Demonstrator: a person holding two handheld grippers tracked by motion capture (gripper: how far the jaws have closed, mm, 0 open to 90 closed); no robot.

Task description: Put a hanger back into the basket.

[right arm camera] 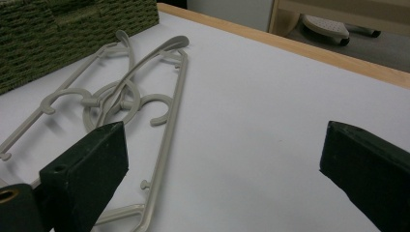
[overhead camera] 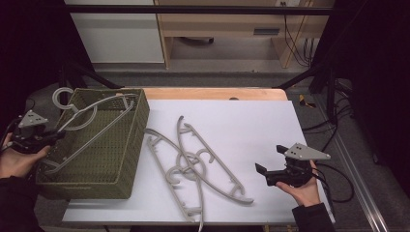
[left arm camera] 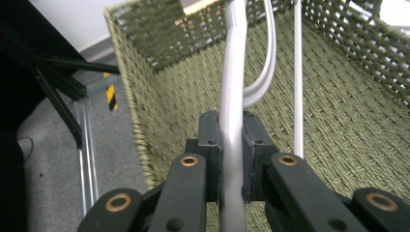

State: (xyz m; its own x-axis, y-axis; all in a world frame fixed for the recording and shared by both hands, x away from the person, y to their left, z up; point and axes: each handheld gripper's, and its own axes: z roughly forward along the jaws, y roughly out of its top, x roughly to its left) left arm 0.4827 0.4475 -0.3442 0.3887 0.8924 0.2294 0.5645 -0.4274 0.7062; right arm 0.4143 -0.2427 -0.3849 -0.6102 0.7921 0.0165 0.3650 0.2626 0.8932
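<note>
Left gripper (left arm camera: 231,159) clamped on a grey hanger (left arm camera: 235,87), woven basket (left arm camera: 140,96) beneath and ahead of the jaws. Right gripper (overhead camera: 274,162) held wide apart above the white tabletop (right arm camera: 251,111); two hangers (right arm camera: 121,96) left of its jaws. Grey floor (left arm camera: 63,159) beyond the basket.

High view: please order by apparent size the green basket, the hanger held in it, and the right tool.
1. Green basket, clearly the largest.
2. Hanger held by the left tool, nearly spanning the basket.
3. Right tool, the smallest.
</note>
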